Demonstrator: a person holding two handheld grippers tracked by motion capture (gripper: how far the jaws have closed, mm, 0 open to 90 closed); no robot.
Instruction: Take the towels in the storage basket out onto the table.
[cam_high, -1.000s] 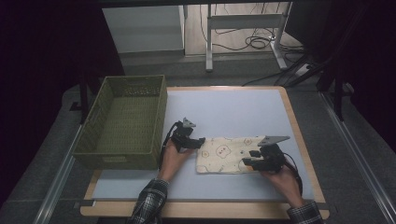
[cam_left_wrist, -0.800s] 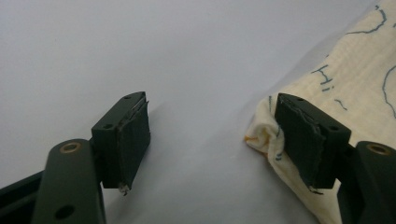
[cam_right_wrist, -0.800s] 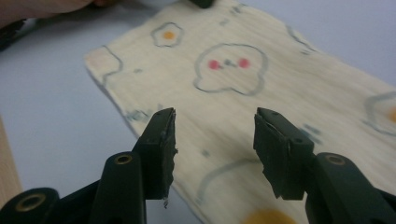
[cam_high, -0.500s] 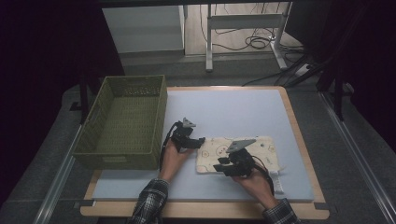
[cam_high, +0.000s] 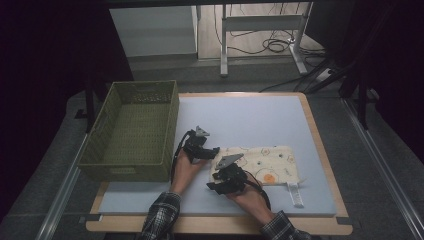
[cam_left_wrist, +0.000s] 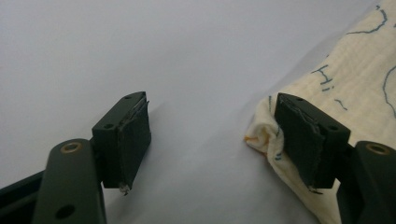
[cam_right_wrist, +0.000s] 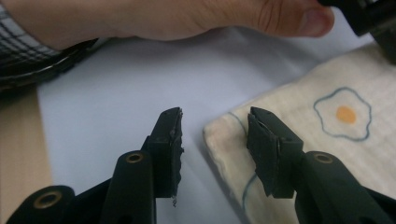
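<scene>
**A:** Where was the cloth (cam_high: 262, 162) when you looked?

**B:** It lay flat on the pale blue mat (cam_high: 250, 120), in the near half of the table (cam_high: 320, 150), a little to the right of the middle. It was a folded cream cloth with fried eggs printed on it. A white strap (cam_high: 295, 194) stuck out from its near right side. The green basket (cam_high: 131, 131) stood well apart from it, on the left side of the table.

**A:** And the left gripper (cam_high: 209, 152)?

**B:** I saw it at the far left corner of the cloth. In the left gripper view the left gripper (cam_left_wrist: 212, 140) had its jaws wide apart. One pad touched the bunched corner of the cloth (cam_left_wrist: 345, 93) from the outside, the other stood over the bare mat (cam_left_wrist: 163, 56). Nothing was pressed between them, so I called it open.

**A:** The right one?

**B:** The right gripper (cam_high: 216, 186) was at the near left corner of the cloth, close to the left hand (cam_high: 184, 167). In the right gripper view, the right gripper (cam_right_wrist: 215, 135) had the cloth's edge (cam_right_wrist: 224, 140) in the gap between its pads, but the pads did not press on it. The jaws had just been opening a little. One pad was over the cloth (cam_right_wrist: 327, 93), the other over the mat (cam_right_wrist: 116, 93). The left hand (cam_right_wrist: 187, 18) showed behind, with a checked sleeve (cam_right_wrist: 23, 46).
</scene>
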